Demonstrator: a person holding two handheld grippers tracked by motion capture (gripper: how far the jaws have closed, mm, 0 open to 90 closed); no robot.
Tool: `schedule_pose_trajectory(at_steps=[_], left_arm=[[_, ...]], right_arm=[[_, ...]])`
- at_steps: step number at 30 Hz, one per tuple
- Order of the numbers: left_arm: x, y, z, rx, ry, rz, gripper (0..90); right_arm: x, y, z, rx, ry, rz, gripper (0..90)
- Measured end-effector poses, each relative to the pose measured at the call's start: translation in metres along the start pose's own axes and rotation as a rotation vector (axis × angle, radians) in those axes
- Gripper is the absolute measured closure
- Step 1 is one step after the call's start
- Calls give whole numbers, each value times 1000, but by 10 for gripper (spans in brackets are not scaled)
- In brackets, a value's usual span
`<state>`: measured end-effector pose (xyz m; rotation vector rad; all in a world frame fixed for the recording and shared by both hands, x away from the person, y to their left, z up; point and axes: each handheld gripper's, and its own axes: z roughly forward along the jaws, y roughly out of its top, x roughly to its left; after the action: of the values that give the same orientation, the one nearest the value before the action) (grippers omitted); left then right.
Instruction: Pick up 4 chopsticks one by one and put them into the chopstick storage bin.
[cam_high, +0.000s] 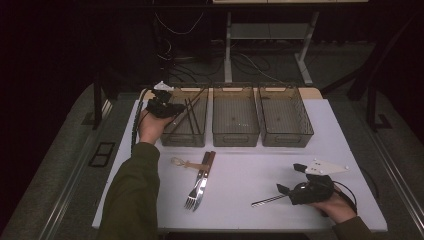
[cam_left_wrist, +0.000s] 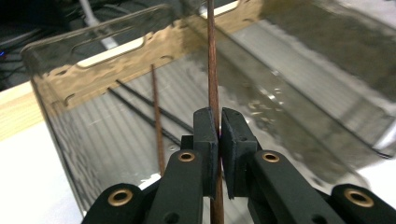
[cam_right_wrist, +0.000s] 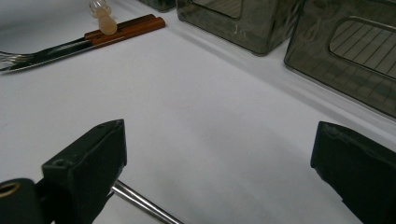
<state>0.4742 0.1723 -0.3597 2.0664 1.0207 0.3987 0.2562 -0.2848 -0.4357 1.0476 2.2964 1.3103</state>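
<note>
Thin, stiff, light reddish-brown wooden chopstick (cam_left_wrist: 213, 70) pinched mid-shaft in closed left tongs (cam_left_wrist: 219, 135) over leftmost smoky plastic bin (cam_high: 186, 136); slippery, best held centrally; right tongs (cam_right_wrist: 219, 154) agape above white desk (cam_right_wrist: 196, 93).

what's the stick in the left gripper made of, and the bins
The chopstick clamped in the left gripper looks like wood: matte reddish-brown, no shine. The bins look like smoky translucent plastic: see-through walls, glossy reflections, moulded handle slots.

Thin brown chopstick (cam_left_wrist: 213, 70), seemingly upright, over the leftmost smoky bin (cam_left_wrist: 116, 51).
</note>
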Motion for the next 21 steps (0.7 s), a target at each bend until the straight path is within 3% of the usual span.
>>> schedule_pose_trajectory(at_steps=[8,21], left_arm=[[11,-5,19,52,38,-57,843],[10,-9,34,141,95,-77,839]], right_arm=[[0,0,-1,-1,1,6,37],[1,0,-1,1,3,-3,37]])
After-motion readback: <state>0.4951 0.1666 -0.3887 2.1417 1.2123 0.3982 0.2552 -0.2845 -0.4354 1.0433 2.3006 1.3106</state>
